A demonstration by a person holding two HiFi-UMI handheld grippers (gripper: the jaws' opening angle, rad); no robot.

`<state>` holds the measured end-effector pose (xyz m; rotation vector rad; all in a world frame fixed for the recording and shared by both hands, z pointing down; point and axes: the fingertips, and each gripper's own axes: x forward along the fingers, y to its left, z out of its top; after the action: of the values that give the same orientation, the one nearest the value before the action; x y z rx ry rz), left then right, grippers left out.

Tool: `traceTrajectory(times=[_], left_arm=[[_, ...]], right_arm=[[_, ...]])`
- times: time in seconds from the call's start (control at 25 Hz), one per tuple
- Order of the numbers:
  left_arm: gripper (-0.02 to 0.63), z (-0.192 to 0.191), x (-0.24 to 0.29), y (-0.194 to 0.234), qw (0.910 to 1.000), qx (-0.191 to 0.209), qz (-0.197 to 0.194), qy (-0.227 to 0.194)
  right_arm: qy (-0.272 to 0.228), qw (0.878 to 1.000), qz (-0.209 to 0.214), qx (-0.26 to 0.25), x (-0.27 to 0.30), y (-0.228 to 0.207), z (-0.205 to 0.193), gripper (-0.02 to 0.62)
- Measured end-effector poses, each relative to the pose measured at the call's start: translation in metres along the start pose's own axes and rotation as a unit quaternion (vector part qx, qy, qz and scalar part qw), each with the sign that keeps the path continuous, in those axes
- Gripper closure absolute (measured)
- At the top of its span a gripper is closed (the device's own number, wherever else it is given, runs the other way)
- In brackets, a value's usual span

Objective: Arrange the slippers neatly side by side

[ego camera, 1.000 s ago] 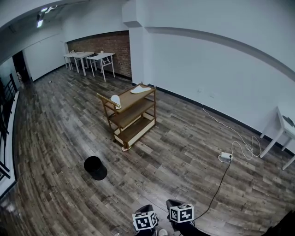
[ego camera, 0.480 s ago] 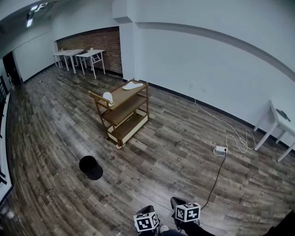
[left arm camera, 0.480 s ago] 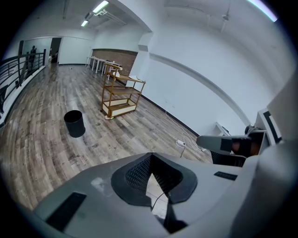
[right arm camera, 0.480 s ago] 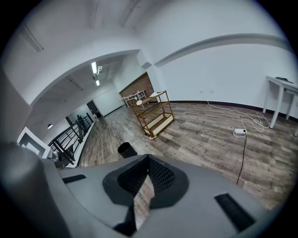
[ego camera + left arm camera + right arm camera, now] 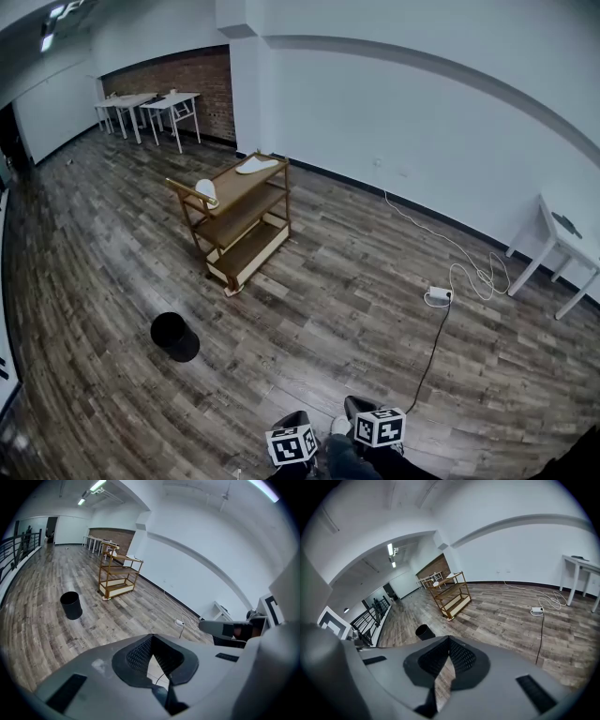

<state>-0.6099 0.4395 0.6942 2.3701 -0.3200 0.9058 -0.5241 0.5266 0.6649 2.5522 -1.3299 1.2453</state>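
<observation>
Two white slippers lie apart on the top shelf of a wooden cart point(image 5: 234, 220) across the room: one slipper point(image 5: 255, 165) at the far end, the other slipper point(image 5: 205, 188) at the near left corner. The cart also shows in the left gripper view point(image 5: 117, 571) and the right gripper view point(image 5: 452, 595). My left gripper point(image 5: 292, 424) and right gripper point(image 5: 362, 409) are at the bottom edge of the head view, far from the cart. Both are shut and hold nothing: left gripper point(image 5: 159, 674), right gripper point(image 5: 439, 670).
A black bin point(image 5: 174, 336) stands on the wood floor, left of the way to the cart. A power strip point(image 5: 438, 295) with a black cable and a white cord lies to the right. A white table point(image 5: 562, 234) stands at the right wall, and more tables point(image 5: 150, 101) at the far brick wall.
The head view has swung right, so the cart, bin and power strip sit further left in the picture. Both grippers remain low and shut.
</observation>
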Motion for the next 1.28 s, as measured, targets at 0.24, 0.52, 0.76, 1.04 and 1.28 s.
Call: traceTrajectory(times=[0.24, 0.52, 0.76, 1.04, 1.28], left_arm=[[0.606, 0.019, 0.02, -0.004, 1.0, 0.008, 0.002, 0.002], [0.606, 0.05, 0.055, -0.023, 0.9999, 0.013, 0.004, 0.007], [0.606, 0.069, 0.09, -0.044, 0.9997, 0.019, 0.004, 0.016], [0.606, 0.098, 0.131, -0.083, 0.9991, 0.035, -0.005, 0.022], [0.606, 0.104, 0.16, -0.112, 0.9983, 0.048, -0.011, 0.032]], right_arm=[[-0.007, 1.0, 0.002, 0.004, 0.015, -0.013, 0.021, 0.597], [-0.007, 1.0, 0.006, 0.009, 0.032, -0.042, 0.054, 0.597], [-0.009, 1.0, 0.01, 0.017, 0.046, -0.074, 0.081, 0.597], [-0.011, 1.0, 0.009, 0.023, 0.053, -0.115, 0.114, 0.597], [-0.011, 0.999, 0.008, 0.032, 0.053, -0.15, 0.126, 0.597]])
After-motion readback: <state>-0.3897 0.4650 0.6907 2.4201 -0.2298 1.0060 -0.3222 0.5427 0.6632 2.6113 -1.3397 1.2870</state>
